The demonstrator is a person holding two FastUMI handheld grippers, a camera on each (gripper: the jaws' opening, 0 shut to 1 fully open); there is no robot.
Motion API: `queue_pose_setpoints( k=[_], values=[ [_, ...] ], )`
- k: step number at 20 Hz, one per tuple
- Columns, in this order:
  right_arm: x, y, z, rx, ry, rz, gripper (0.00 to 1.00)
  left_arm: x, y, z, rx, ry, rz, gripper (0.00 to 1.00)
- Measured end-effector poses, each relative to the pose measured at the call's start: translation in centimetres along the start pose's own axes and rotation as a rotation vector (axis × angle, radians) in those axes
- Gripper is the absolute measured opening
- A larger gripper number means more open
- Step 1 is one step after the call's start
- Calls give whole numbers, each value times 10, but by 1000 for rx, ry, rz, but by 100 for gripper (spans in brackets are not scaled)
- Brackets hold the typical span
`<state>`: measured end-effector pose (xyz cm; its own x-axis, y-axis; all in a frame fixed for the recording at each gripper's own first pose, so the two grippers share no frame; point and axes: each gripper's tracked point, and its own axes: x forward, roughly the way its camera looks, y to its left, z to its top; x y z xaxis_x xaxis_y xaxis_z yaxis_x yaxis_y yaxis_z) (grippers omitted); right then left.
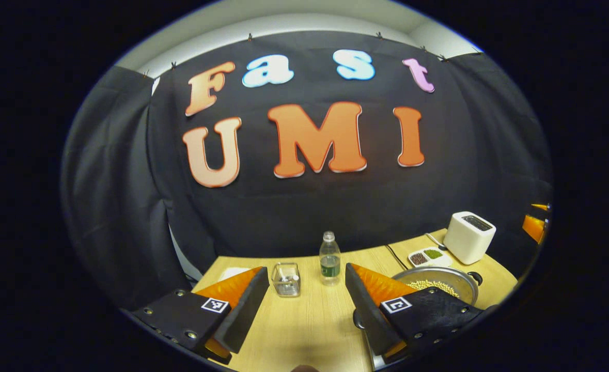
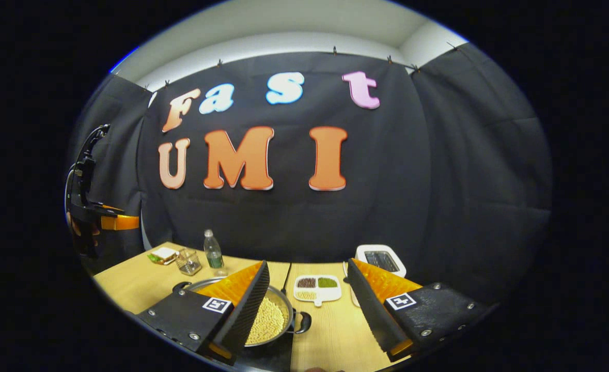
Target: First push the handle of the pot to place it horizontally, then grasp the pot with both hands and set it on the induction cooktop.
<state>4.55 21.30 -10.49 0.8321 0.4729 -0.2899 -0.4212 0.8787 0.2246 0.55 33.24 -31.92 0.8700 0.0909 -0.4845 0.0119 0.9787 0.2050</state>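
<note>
Right gripper view: steel pot (image 2: 268, 318) of beans looks heavy and slippery; grip its side handle (image 2: 302, 321). Both grippers gape, holding nothing.

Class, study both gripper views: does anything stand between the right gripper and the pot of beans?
Nothing visible does. The right gripper hangs open just above and beside the pot, with bare table between its fingers; the divided dish lies farther back.

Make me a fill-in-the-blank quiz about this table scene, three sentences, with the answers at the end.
1. The round steel pot is filled with pale ____.
2. The left gripper and right gripper both have their fingers ____, holding nothing.
3. The white toaster stands behind a white tray that has ____ compartments.

Missing words: beans; open; three
</note>
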Motion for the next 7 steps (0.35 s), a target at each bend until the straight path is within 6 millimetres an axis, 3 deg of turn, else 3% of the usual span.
queue_pose_setpoints(
  k=[2,7],
  values=[
    [-11,13,21,12,-79,-9,93,-16,7,31,4,-106,7,91],
    [-32,38,37,46,-101,-71,93,-40,13,81,-12,-302,-28,92]
  ],
)
